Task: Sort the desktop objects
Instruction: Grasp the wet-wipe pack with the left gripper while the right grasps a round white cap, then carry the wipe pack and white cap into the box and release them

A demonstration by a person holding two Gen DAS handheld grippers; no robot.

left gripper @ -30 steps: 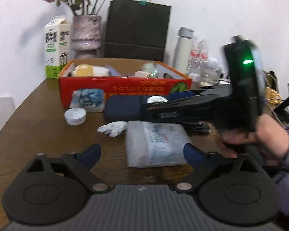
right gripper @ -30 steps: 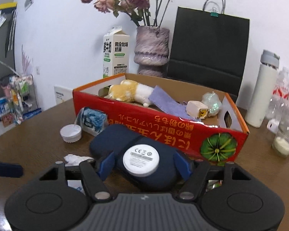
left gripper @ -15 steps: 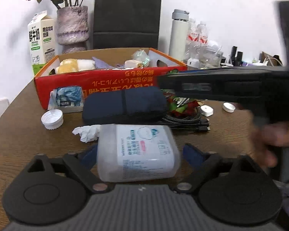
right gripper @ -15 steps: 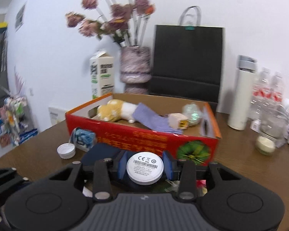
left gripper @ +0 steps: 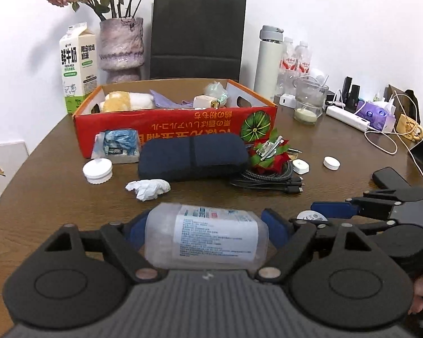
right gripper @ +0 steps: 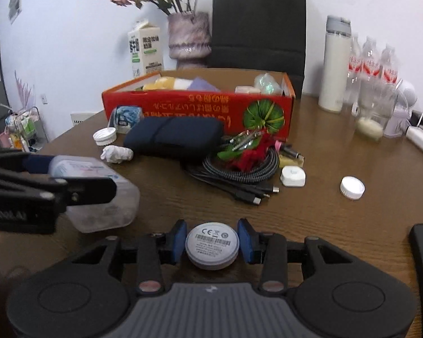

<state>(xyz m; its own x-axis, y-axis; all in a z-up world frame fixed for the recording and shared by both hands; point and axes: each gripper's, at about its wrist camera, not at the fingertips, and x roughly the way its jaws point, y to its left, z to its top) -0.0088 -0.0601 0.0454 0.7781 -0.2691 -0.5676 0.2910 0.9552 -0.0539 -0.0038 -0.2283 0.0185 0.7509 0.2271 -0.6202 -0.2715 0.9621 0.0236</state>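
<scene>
My left gripper (left gripper: 204, 229) is shut on a clear plastic wipes box (left gripper: 208, 239) with a white label, held near the table's front; the box also shows in the right wrist view (right gripper: 98, 191). My right gripper (right gripper: 212, 242) is shut on a round white disc device (right gripper: 212, 244) with a CE label, close above the table; the disc shows in the left wrist view (left gripper: 310, 216). The red cardboard box (left gripper: 177, 128) with a plush toy and cloth stands behind.
On the brown table lie a navy pouch (left gripper: 193, 156), crumpled tissue (left gripper: 148, 188), white lid (left gripper: 97, 170), blue packet (left gripper: 118, 143), coiled cables (left gripper: 270, 174), red-green ornament (left gripper: 269, 155), small white caps (left gripper: 331, 163). Milk carton (left gripper: 77, 64), vase, black bag, thermos (left gripper: 269, 56), glass jar and power strip stand behind.
My right gripper lifted the white disc off the navy pouch and drew back to the front right. My left gripper closed on the wipes box and pulled it nearer.
</scene>
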